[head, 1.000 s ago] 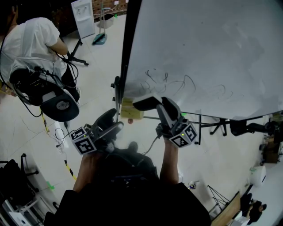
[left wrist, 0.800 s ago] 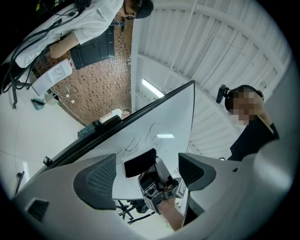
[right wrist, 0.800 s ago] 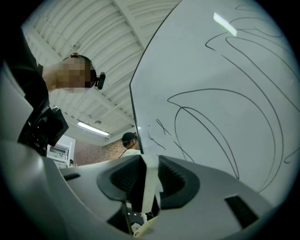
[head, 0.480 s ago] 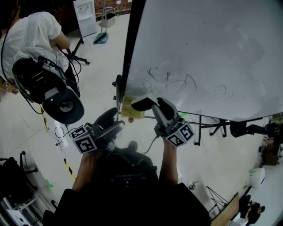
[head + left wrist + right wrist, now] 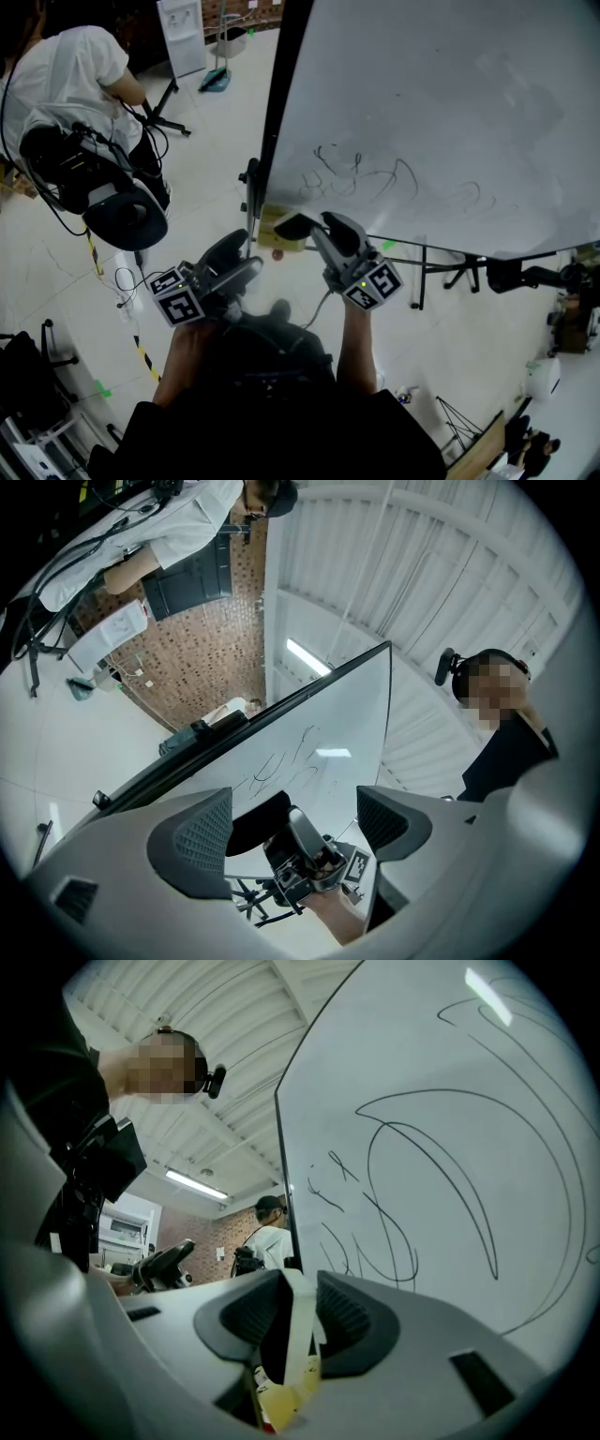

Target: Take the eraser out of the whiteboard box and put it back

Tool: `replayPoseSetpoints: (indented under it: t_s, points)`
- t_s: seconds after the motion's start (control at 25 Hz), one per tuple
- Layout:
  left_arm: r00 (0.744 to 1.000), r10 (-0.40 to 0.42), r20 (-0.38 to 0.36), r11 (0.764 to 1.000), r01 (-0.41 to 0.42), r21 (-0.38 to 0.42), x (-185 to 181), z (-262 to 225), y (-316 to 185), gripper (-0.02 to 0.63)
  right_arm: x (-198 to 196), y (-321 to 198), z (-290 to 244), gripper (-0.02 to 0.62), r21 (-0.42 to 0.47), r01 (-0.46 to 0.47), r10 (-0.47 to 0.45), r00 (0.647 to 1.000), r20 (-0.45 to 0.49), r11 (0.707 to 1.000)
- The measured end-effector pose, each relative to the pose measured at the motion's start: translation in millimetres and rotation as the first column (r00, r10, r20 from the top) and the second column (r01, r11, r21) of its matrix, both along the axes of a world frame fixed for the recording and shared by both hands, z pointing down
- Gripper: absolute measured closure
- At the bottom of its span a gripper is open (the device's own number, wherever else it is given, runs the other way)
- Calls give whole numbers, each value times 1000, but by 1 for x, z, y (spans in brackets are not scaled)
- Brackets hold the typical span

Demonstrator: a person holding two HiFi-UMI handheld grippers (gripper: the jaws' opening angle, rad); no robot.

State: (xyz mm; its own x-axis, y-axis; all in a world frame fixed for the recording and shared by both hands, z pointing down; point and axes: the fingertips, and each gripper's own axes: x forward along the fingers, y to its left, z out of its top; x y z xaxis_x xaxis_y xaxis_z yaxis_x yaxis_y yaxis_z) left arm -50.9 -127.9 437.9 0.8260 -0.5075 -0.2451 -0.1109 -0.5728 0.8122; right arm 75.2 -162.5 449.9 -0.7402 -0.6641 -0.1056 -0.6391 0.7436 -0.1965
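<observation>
Grey ribbed jaws of the left gripper (image 5: 242, 259) are seen at about 8 o'clock from the middle of the head view, carried at the end of the person's left forearm. In the left gripper view these jaws are spread wide and nothing is held between them; only the other tool is framed in the gap, farther off.

At about 6 o'clock from the middle of the head view, the right gripper (image 5: 317, 227) is raised toward the board. Its jaws are partly closed and are clamped on the eraser (image 5: 291, 225), which is gripped flat between the pads. In the right gripper view the eraser (image 5: 300, 1333) is shown as a white slab with a dark face, standing on edge between the two pads.

Just under the eraser, at its 6 o'clock, the yellow whiteboard box (image 5: 281, 245) is found, set at the lower corner of the board beside the dark frame. The eraser is held over the box's top; whether the two touch cannot be told.

Beyond them, the whiteboard (image 5: 441, 112) is spread from 12 to 3 o'clock, and dark scribbles (image 5: 375, 178) are drawn near its lower edge. At 10 o'clock, far across the pale floor (image 5: 206, 159), a person in a white shirt (image 5: 66, 75) is seen.
</observation>
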Motion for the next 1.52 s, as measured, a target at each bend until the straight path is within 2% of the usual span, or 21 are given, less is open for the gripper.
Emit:
replayPoseSetpoints:
  t_s: [0.56, 1.52]
  points:
    - [1000, -10, 4, 1000, 10, -4, -3, 2, 0, 198, -16, -2, 34, 446, -9, 27, -28, 991, -133, 1000]
    - [1000, -15, 6, 1000, 16, -14, -5, 4, 0, 198, -32, -4, 84, 446, -72, 46, -62, 967, -245, 996]
